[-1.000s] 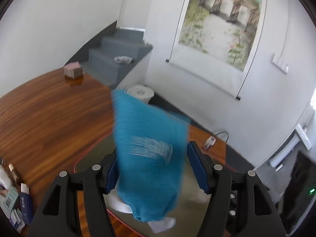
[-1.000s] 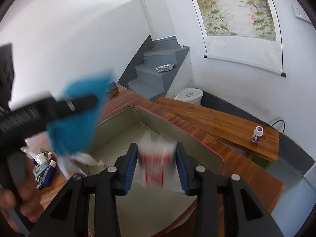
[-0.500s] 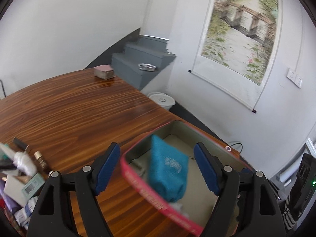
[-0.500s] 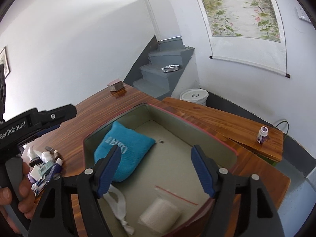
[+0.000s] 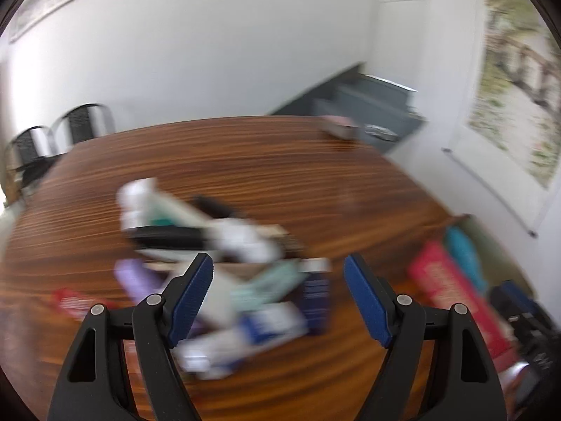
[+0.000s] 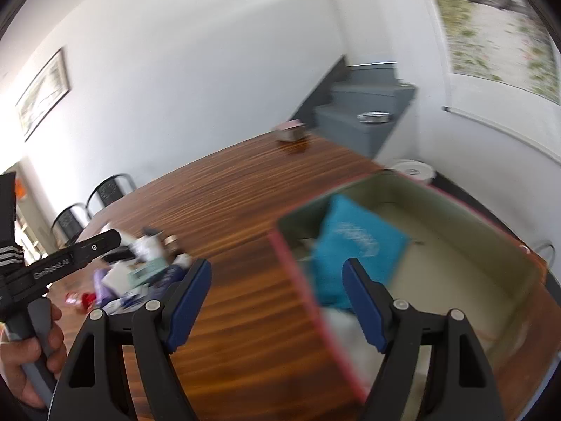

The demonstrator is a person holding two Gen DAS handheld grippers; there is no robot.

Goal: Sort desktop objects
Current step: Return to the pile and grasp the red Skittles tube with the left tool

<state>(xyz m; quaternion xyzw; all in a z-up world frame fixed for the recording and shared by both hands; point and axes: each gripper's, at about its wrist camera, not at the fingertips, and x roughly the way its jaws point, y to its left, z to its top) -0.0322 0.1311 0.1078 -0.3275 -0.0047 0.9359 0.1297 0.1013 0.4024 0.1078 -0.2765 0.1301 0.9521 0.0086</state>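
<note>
My left gripper stands open above a blurred pile of small items, tubes, boxes and bottles, on the wooden table; nothing is between its pads. My right gripper is open too, hanging over the left wall of the red-rimmed box. A blue pouch and a white roll lie inside that box. The right wrist view also shows the pile at the left, with a hand holding the left gripper's body above it. In the left wrist view the box is at the right.
A small pink-topped box sits at the table's far edge. Two dark chairs stand at the far left side. Grey stairs and a white bucket lie beyond the table. Bare wood separates the pile and the box.
The left gripper let go of the blue pouch into the box and swung left to the pile. The right gripper released the white roll into the box and also moved left.
</note>
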